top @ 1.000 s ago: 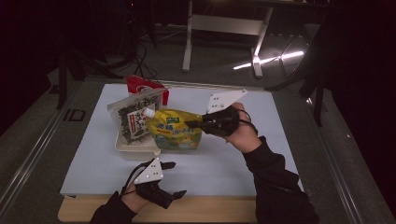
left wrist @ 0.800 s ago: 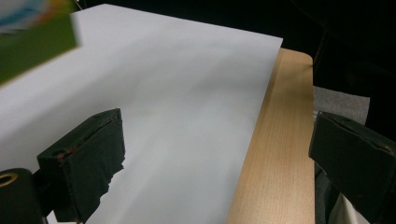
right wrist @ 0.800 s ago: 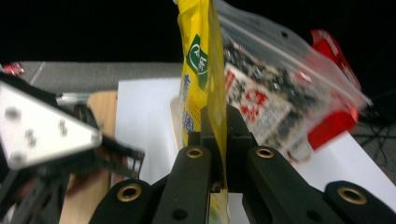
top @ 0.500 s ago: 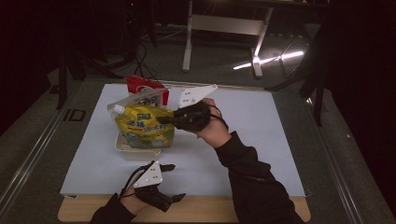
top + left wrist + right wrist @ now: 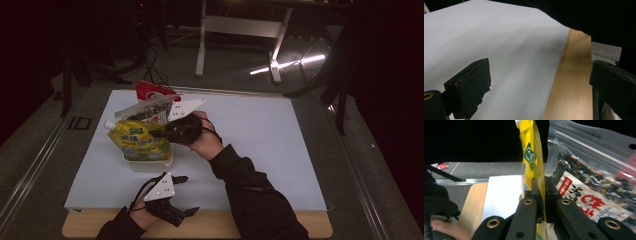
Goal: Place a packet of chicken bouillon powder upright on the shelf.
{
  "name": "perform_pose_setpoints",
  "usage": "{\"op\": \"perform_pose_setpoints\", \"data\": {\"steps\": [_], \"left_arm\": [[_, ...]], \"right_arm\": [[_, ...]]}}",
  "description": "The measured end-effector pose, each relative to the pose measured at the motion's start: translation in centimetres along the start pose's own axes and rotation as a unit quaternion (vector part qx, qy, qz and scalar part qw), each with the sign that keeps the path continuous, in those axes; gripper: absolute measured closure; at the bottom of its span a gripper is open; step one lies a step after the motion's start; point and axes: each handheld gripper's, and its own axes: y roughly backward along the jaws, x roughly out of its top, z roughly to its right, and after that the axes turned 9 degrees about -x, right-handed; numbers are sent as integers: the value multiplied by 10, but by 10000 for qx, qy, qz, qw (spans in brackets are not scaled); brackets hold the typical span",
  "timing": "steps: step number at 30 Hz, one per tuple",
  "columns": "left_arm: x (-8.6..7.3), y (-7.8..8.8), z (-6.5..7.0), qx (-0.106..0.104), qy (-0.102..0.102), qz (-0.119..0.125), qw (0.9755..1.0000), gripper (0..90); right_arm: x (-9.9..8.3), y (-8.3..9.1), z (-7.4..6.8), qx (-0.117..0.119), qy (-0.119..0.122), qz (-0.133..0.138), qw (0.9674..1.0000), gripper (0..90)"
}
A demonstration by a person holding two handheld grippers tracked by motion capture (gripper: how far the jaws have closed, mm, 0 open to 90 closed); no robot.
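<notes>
The yellow pouch (image 5: pixel 140 142) hangs upright left of centre in the high view, over the pale tray (image 5: pixel 150 164) on the desk (image 5: pixel 260 135), its white cap at the upper left. I have my right gripper (image 5: pixel 162 134) clamped on the pouch's edge; in the right gripper view the fingers (image 5: pixel 535 187) are pressed flat on the yellow film (image 5: pixel 530 157). Just behind it, to the right in that view, stands a clear bag of dried seaweed (image 5: pixel 584 177), with a red packet (image 5: pixel 150 90) above it in the high view. My left gripper (image 5: pixel 182 195) sits at the lower left, fingers (image 5: pixel 471 82) spread wide, holding nothing above the white sheet (image 5: pixel 499 37).
</notes>
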Motion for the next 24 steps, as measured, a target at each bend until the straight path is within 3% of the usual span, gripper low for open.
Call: {"op": "perform_pose_setpoints", "data": {"steps": [7, 13, 15, 19, 24], "left_arm": [[0, 2, -2, 53, -13, -7, 10000, 46], [-1, 1, -3, 48, 7, -2, 10000, 46], [-1, 1, -3, 57, -1, -16, 10000, 46], [-1, 2, -3, 79, 0, -16, 10000, 46], [-1, 1, -3, 87, 13, -22, 10000, 46]], "right_arm": [[-15, -10, 2, 58, -299, -20, 9995, 898], [-28, -15, -1, -24, -419, 2, 9991, 896], [-31, -16, -1, -34, -412, -113, 9991, 884], [-32, -13, 1, -49, -468, -140, 9988, 744], [-35, -1, 0, -199, -331, -242, 9990, 627]]}}
